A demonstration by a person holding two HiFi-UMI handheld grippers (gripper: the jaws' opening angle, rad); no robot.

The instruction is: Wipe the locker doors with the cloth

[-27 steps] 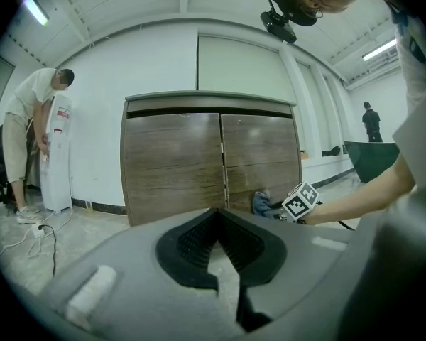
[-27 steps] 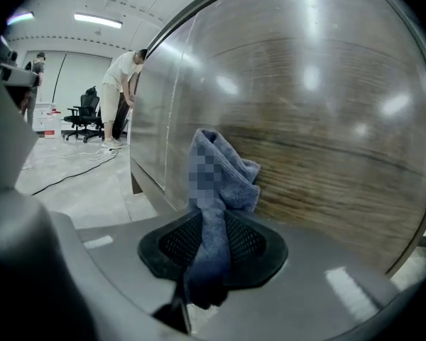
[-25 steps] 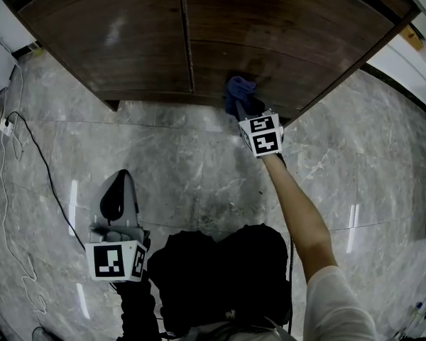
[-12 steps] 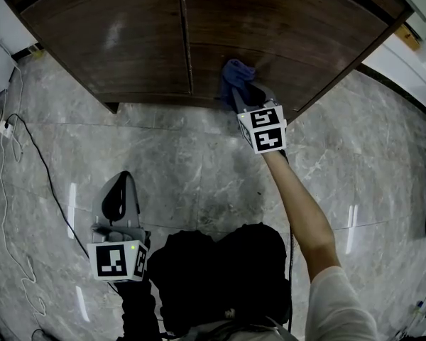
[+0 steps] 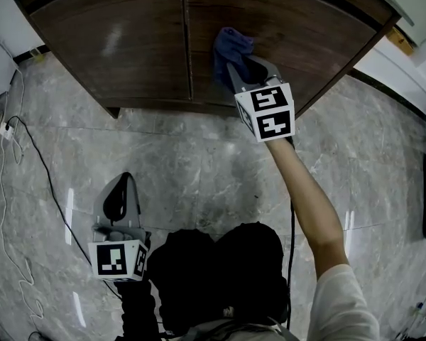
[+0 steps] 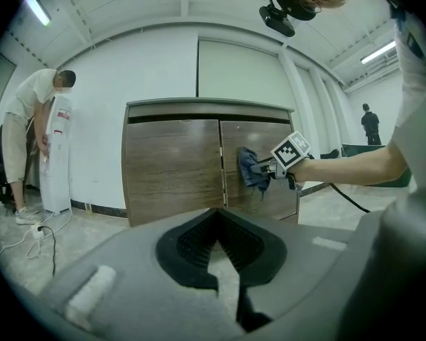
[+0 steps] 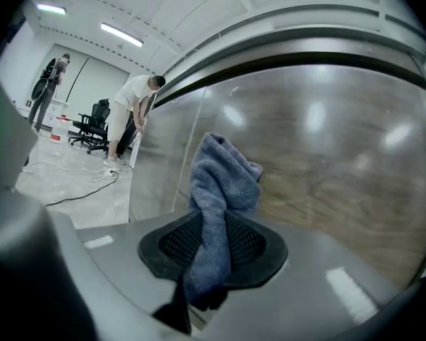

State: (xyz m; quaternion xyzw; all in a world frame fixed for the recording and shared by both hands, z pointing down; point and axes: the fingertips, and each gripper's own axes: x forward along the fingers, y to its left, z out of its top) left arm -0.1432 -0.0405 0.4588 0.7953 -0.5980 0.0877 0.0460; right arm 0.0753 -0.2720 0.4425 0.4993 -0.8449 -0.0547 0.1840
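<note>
**A:** What could go wrong here?

**B:** The cloth (image 7: 220, 183) is pinched only along a narrow fold, and its bunched end seems pressed to the right locker door (image 5: 312, 27). I'd judge that drag on the wood could pull it free. Pushed too close, the hard tips might scrape the veneer.

**A:** And the fingers?

**B:** The right gripper (image 5: 247, 73) has its fingers partly closed, clamped on the cloth. The left gripper (image 5: 121, 194) hangs low over the floor, fingers together, holding nothing.
</note>
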